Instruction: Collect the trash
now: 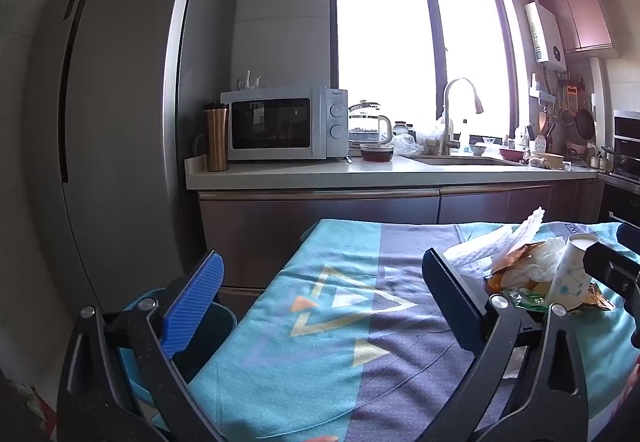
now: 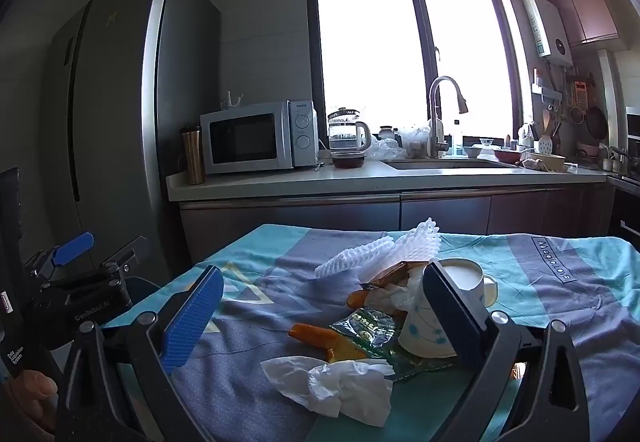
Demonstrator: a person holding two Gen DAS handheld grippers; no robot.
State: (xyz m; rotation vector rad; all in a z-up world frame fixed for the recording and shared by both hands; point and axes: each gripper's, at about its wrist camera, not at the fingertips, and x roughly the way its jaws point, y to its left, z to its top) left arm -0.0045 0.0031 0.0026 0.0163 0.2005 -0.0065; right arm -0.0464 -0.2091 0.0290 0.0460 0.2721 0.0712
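Observation:
A pile of trash lies on the teal and grey tablecloth [image 2: 264, 326]: a crumpled white tissue [image 2: 344, 388], a green wrapper [image 2: 366, 328], orange peel [image 2: 314, 334], white foam netting [image 2: 384, 246], a brown wrapper [image 2: 396, 270] and a tipped paper cup [image 2: 424, 330]. My right gripper [image 2: 320, 316] is open and empty, jaws wide, just above the pile. My left gripper [image 1: 320, 302] is open and empty over the table's left part; the pile shows to its right, with the paper cup [image 1: 570, 274] and foam netting [image 1: 496, 246]. The left gripper also shows in the right wrist view [image 2: 96, 254].
A kitchen counter [image 2: 360, 178] runs behind the table with a microwave [image 2: 256, 138], a metal tumbler [image 2: 194, 156], a glass kettle [image 2: 348, 132], a dark bowl [image 2: 348, 160] and a sink with faucet [image 2: 440, 114]. A tall fridge [image 1: 120, 102] stands at left.

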